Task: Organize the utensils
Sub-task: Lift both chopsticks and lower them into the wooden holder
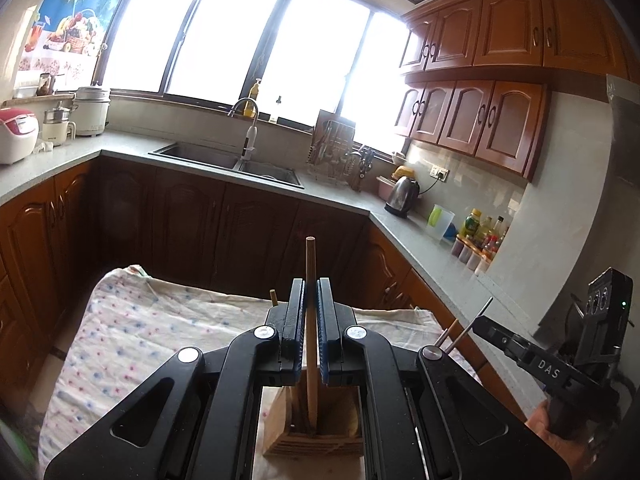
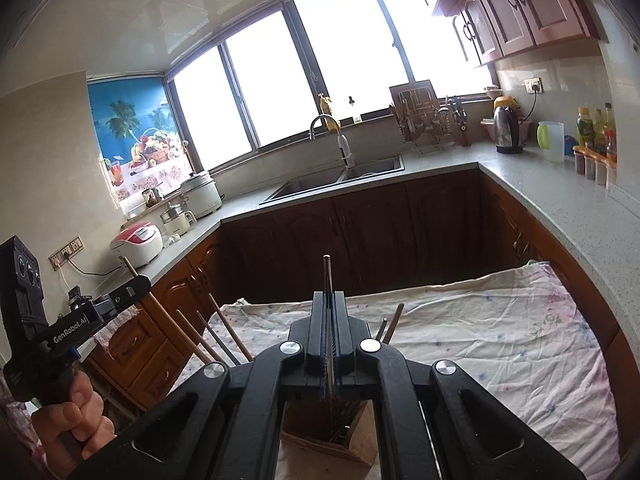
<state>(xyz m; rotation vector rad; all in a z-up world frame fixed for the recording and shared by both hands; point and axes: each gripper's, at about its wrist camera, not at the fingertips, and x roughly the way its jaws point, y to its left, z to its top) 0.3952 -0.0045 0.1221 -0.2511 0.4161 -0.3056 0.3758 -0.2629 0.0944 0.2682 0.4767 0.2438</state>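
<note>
Both grippers are clamped on chopsticks over the wooden holder [image 1: 316, 436] near the front edge of the cloth-covered table [image 1: 140, 328]: left gripper [image 1: 311, 292] pinching a wooden chopstick [image 1: 310, 264], right gripper [image 2: 329, 304] shut tight on a dark metal-looking one [image 2: 327, 276].

A wooden utensil holder [image 1: 316, 428] stands on a cloth-covered table [image 1: 152, 320], with the left gripper [image 1: 311, 292] above it, its jaws closed on a wooden chopstick [image 1: 310, 264] whose lower end reaches into the holder. To its right the right gripper [image 2: 331, 304] clamps a metal chopstick [image 2: 327, 272] over the same holder, where more chopsticks [image 2: 224, 336] lean. Behind the table the counter [image 1: 340, 200] wraps around, carrying a sink [image 1: 224, 160] under the window [image 1: 240, 32], a kettle [image 1: 402, 196] to the right, and a rice cooker [image 1: 16, 136] at the left.
</note>
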